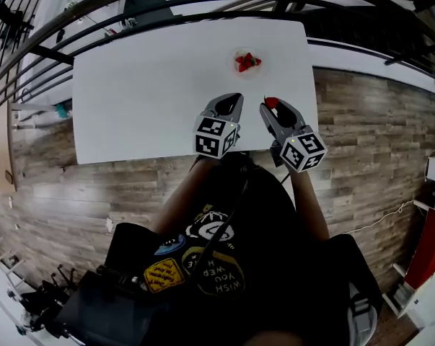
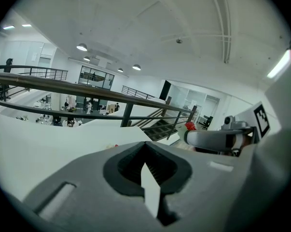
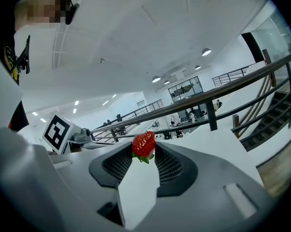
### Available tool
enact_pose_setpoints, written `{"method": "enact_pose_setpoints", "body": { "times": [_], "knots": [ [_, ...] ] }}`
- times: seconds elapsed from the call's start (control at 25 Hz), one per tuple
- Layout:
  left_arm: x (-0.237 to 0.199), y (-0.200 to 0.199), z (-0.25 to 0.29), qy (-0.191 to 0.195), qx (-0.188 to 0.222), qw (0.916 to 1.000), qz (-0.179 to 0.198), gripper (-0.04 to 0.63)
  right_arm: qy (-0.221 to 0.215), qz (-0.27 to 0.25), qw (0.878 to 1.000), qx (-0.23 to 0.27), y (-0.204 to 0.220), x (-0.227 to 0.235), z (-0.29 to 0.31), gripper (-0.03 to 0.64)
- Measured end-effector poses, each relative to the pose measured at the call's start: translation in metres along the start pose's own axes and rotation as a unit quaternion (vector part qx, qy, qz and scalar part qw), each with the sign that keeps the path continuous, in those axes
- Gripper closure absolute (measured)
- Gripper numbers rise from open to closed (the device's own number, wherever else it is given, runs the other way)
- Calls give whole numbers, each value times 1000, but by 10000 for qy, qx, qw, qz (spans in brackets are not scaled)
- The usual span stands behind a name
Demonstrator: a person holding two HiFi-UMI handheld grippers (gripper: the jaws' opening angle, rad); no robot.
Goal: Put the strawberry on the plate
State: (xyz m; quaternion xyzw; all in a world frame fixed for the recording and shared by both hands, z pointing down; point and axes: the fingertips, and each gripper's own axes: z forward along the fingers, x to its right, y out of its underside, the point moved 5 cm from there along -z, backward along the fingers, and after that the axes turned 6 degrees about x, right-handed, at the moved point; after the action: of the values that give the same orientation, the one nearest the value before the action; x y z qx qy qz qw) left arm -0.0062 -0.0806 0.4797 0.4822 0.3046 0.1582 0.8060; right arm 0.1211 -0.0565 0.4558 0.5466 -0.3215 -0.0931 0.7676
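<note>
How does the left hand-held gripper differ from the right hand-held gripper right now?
The right hand-held gripper is clamped on a strawberry; the left hand-held gripper holds nothing. The right one's jaws stand apart around the fruit; the left one's jaws meet at the tips. Shared: both are grey, sit side by side at the white table's near edge, and point toward the plate.

strawberry (image 3: 144,145): red, green leaves underneath, pinched between right gripper (image 3: 144,151) tips
plate (image 1: 235,55): pale, well apart, red berries (image 1: 247,62) on it
</note>
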Motion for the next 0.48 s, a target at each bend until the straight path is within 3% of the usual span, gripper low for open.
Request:
{"method": "enact_pose_setpoints", "body": {
  "times": [0.48],
  "knots": [
    [-50,7,20,201,-159,9996,-139,592,328,-128,9992,-203,13,5,46,469]
  ]
}}
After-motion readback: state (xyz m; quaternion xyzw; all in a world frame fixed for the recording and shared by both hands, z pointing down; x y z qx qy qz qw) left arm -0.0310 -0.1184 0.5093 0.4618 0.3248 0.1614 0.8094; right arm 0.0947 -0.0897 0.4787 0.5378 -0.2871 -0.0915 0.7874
